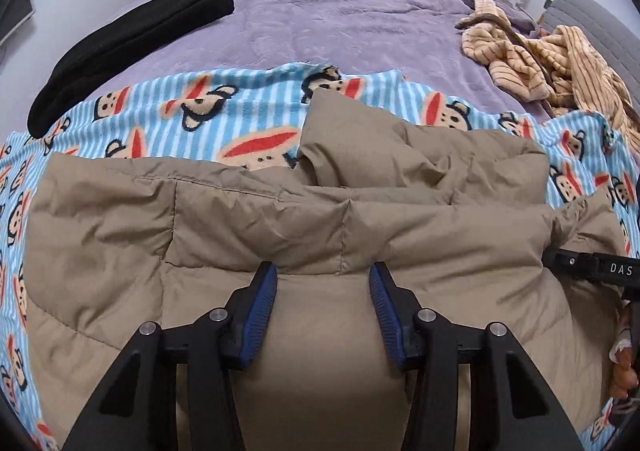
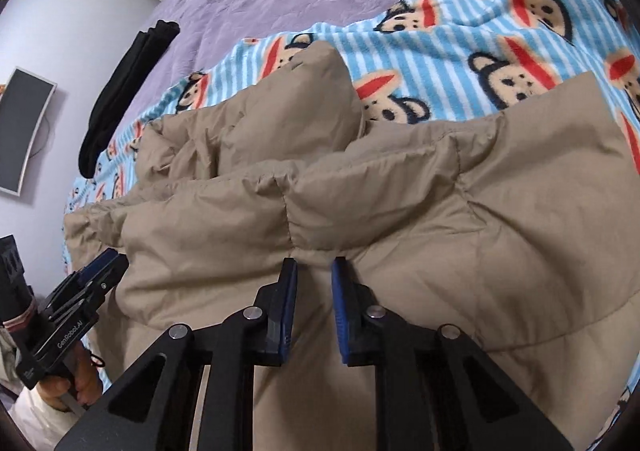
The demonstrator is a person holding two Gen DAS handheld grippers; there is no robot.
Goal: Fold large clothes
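One tan jacket (image 1: 320,219); two hand-held grippers: left (image 1: 323,283) apart, right (image 2: 314,275) pinching jacket fold.

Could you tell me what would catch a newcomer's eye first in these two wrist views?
A puffy tan jacket fills the foreground, lying on a blue striped blanket with cartoon faces over a purple bedspread. Farther back lie a folded black garment at left and crumpled striped beige clothes at right.
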